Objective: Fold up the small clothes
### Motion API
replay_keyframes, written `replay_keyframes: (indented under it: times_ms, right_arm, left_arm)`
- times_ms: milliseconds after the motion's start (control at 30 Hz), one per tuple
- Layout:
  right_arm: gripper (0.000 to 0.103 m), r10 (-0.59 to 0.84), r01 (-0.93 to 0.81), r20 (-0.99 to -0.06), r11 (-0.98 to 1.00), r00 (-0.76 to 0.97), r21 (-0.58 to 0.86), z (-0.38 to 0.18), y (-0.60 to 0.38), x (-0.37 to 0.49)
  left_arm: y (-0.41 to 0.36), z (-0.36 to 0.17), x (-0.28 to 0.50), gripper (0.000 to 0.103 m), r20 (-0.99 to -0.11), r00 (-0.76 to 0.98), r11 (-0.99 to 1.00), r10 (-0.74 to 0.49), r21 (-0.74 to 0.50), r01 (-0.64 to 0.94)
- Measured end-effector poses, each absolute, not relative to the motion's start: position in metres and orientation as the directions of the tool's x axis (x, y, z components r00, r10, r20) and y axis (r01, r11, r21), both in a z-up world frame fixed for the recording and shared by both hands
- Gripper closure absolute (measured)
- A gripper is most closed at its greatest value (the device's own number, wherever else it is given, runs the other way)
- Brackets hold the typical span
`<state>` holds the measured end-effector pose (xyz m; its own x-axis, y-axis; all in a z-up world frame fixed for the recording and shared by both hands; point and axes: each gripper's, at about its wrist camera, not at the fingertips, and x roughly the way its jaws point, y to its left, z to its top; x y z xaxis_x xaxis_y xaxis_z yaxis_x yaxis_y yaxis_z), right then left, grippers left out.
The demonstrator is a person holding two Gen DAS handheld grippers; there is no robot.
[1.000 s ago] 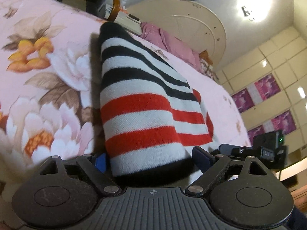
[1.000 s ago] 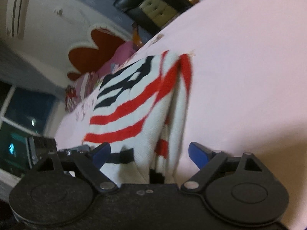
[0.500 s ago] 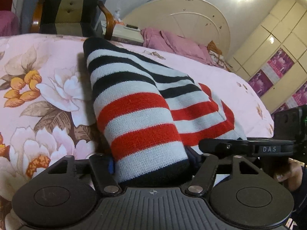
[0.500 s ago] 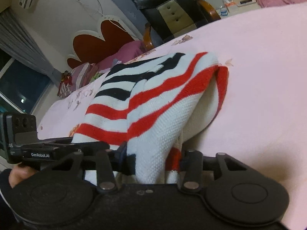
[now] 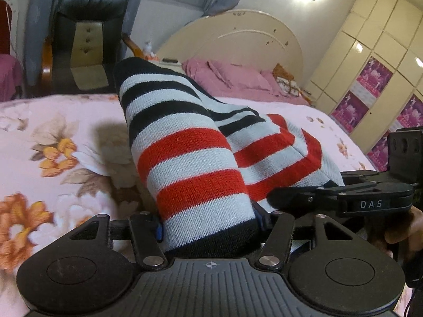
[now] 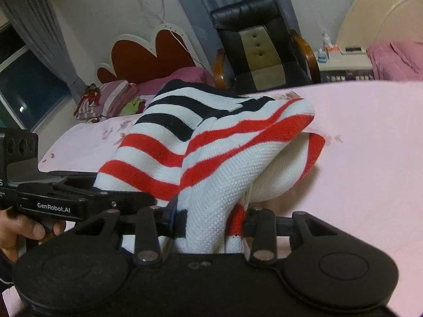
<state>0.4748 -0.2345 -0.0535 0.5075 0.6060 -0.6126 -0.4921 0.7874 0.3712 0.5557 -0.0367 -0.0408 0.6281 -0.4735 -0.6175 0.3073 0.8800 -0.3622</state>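
Observation:
A small knitted garment (image 5: 190,163) with black, white and red stripes rises off the pink floral bed sheet (image 5: 53,142). My left gripper (image 5: 208,231) is shut on its black-hemmed near edge. My right gripper (image 6: 207,219) is shut on the other end of the same garment (image 6: 211,158), which bunches up between its fingers. Each gripper shows in the other's view: the right one on the right side of the left wrist view (image 5: 343,198), the left one on the left side of the right wrist view (image 6: 66,200). The two stand close together.
A black leather armchair (image 5: 87,39) and a cream headboard (image 5: 238,39) with pink pillows (image 5: 232,76) stand beyond the bed. A second bed with a red headboard (image 6: 148,58) and a pile of clothes (image 6: 111,100) lies at the left of the right wrist view.
Both grippers closed on the striped garment's near edge and lifted it off the sheet. The two grippers came closer together.

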Motion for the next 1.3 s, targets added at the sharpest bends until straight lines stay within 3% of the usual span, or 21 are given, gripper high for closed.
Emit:
replay_keyframes:
  times_ms: [500,900,1000,1133,1233,1300]
  right_arm:
    - [0.065,0.625,-0.540,-0.590,0.767,0.511,0.345,-0.030,-0.095,0.399]
    - [0.064,0.662,-0.558,-0.628,0.726,0.409,0.402,-0.080,0.026,0.388]
    - [0.060,0.634,-0.515,-0.686,0.746,0.357,0.422,-0.114,0.035,0.400]
    - [0.058,0.716,-0.399,-0.624,0.696,0.314,0.598,-0.135,0.008,0.416]
    - [0.042,0.686,-0.378,-0.647,0.725,0.332,0.575,-0.121,-0.006,0.411]
    - [0.045,0.647,-0.380,-0.643,0.762,0.411,0.524,-0.101,-0.021,0.395]
  left_arm:
    - [0.123,-0.015,0.446,0.044,-0.601,0.672,0.899,-0.433,-0.344,0.271]
    - [0.257,-0.092,0.403,0.044,-0.650,0.620,0.879,-0.439,-0.454,0.146]
    - [0.271,-0.129,0.402,0.040,-0.664,0.589,0.857,-0.462,-0.504,0.104]
    - [0.282,-0.139,0.392,0.035,-0.609,0.623,0.818,-0.491,-0.568,0.090]
    - [0.291,-0.125,0.378,0.027,-0.615,0.651,0.845,-0.444,-0.529,0.076]
    - [0.301,-0.106,0.364,0.027,-0.592,0.698,0.867,-0.403,-0.491,0.084]
